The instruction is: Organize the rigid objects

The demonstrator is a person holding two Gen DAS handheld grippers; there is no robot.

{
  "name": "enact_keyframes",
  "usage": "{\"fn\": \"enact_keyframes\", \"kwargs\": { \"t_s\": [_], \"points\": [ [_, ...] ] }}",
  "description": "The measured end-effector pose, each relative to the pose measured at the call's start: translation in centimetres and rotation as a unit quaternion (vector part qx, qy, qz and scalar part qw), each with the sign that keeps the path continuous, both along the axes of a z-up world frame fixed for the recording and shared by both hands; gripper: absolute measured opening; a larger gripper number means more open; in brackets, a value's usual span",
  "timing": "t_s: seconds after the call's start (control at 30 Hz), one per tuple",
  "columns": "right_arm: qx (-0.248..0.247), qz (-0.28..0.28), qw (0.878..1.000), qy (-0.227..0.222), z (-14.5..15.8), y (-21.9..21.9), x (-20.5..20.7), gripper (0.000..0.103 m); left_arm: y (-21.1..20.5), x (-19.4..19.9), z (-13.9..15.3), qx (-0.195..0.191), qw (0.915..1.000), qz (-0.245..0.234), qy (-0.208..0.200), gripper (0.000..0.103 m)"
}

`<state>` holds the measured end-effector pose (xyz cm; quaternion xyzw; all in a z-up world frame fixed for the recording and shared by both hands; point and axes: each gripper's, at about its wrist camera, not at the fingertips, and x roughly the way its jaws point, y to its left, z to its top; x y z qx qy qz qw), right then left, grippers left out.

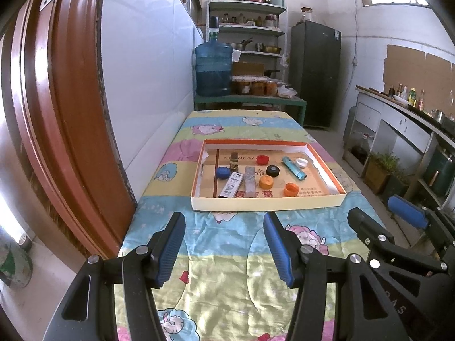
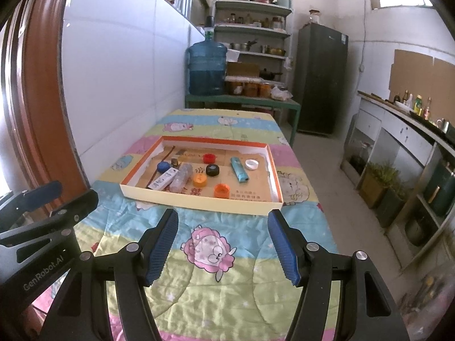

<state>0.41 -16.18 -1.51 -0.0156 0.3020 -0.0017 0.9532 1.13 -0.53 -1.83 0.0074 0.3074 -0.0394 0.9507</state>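
A shallow cardboard tray with an orange inner rim lies on the quilt-covered table. In it lie several bottle caps: blue, red, black, two orange and white. A teal tube, a grey bar, a white packet and a small brown block lie there too. My left gripper and right gripper are both open and empty, hovering above the quilt in front of the tray.
A brown door frame stands close on the left. A blue water jug, shelves and a dark fridge are beyond the table. A counter with bottles runs along the right.
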Motion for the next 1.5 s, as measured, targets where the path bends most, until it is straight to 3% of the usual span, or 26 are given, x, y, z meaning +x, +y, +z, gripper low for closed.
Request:
{"fn": "enact_keyframes", "kwargs": {
  "t_s": [1.5],
  "points": [
    [-0.003,0.003,1.0,-0.004,-0.23,0.41,0.11,0.067,0.03,-0.17,-0.48,-0.002,1.0,0.003,-0.002,0.057]
  ]
}}
